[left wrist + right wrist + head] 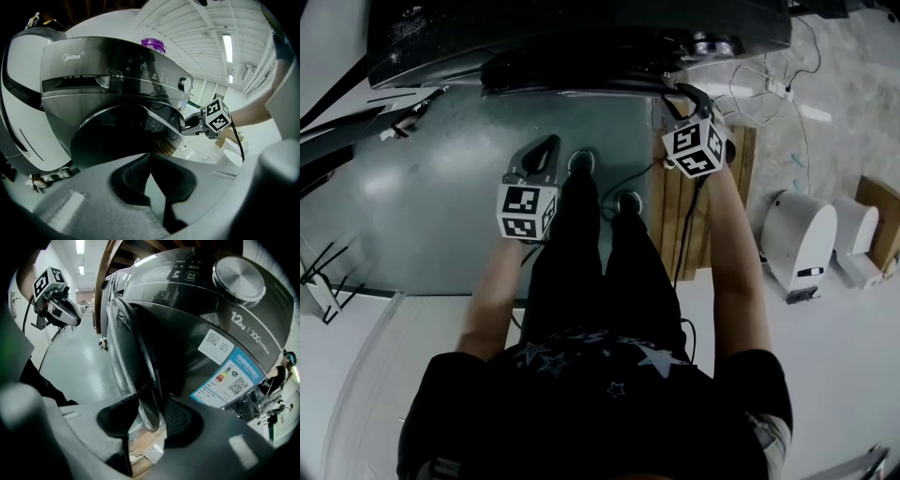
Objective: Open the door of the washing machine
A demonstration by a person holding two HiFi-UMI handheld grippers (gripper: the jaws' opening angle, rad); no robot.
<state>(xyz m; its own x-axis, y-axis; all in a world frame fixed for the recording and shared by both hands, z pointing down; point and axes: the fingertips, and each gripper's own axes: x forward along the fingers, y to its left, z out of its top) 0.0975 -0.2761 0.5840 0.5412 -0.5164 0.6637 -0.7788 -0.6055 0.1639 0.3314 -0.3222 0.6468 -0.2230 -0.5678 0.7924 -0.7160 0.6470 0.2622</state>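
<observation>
The dark front-loading washing machine stands before me, its round glass door swung slightly off the front. My right gripper is at the door's right edge, and the chrome rim runs down between its two black pads, which lie against it on both sides. The left gripper view shows that gripper at the door's edge too. My left gripper hangs in the air lower and to the left, away from the door, its pads meeting at the tips with nothing between them.
A purple-capped bottle stands on top of the machine. A wooden pallet lies to the right on the floor, and beyond it stand white appliances. Cables and a power strip lie at the back right. The person's legs are between the two grippers.
</observation>
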